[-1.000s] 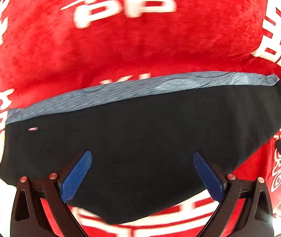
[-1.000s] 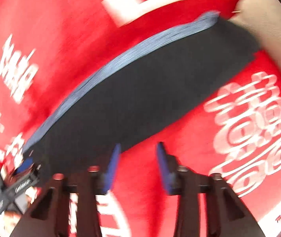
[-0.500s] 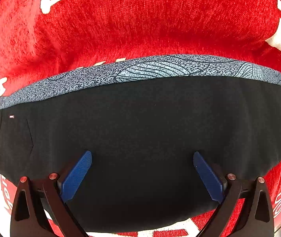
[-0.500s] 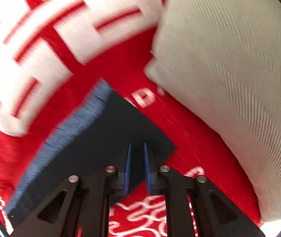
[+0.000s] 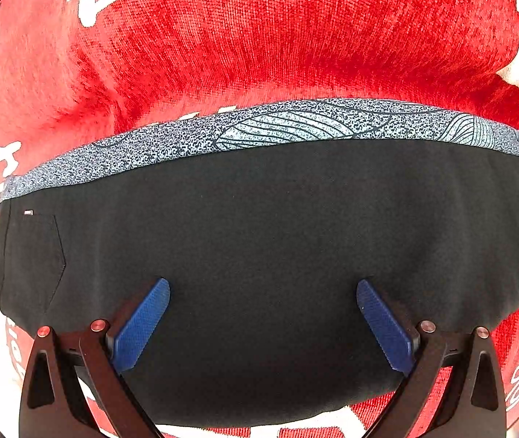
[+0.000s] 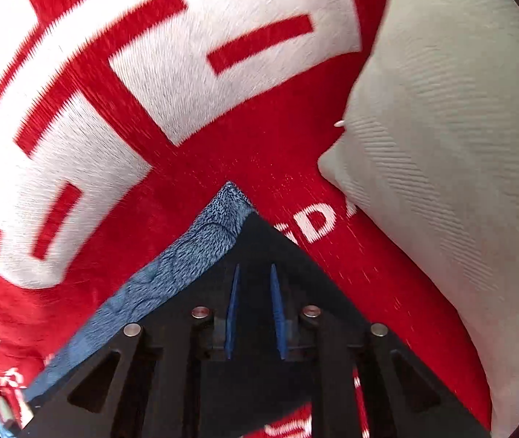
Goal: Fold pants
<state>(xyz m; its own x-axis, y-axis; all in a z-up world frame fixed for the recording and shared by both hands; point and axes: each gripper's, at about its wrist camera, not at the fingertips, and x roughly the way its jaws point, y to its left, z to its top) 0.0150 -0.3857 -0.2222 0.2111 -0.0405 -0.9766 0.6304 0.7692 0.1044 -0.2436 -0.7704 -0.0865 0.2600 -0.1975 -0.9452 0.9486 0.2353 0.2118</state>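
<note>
Desk: Two grippers over one garment. What is the cloth?

Photographer: Black, matte, smooth-knit folded pants [image 5: 277, 255] with a speckled grey-blue band [image 5: 259, 131] printed in fine leaf-like lines along the far edge. They lie flat on a plush red blanket [image 5: 277, 43] with a fuzzy pile and bold white characters woven in. A stitched pocket outline and a tiny pale tag show at the left end.

Desk: The left gripper?

Photographer: The left gripper [image 5: 263, 323] points steeply down over the middle of the pants, its jaws spread wide. The ribbed blue pads [image 5: 142, 325] on black angular fingers are well apart, with nothing clamped between them.

Desk: And the right?

Photographer: The right gripper [image 6: 254, 306] sits over a pointed corner of the pants [image 6: 277, 252], where the grey-blue band [image 6: 186, 266] meets the black cloth. Its thin blue pads [image 6: 232, 310] stand close together and the jaws are opening, with a narrow gap; black cloth shows behind the gap, and I cannot tell whether any of it is pinched.

Desk: Anything beside it?

Photographer: An off-white cushion [image 6: 460, 146] with fine diagonal ribbing rests on the blanket [image 6: 241, 138], near that corner but apart from it.
</note>
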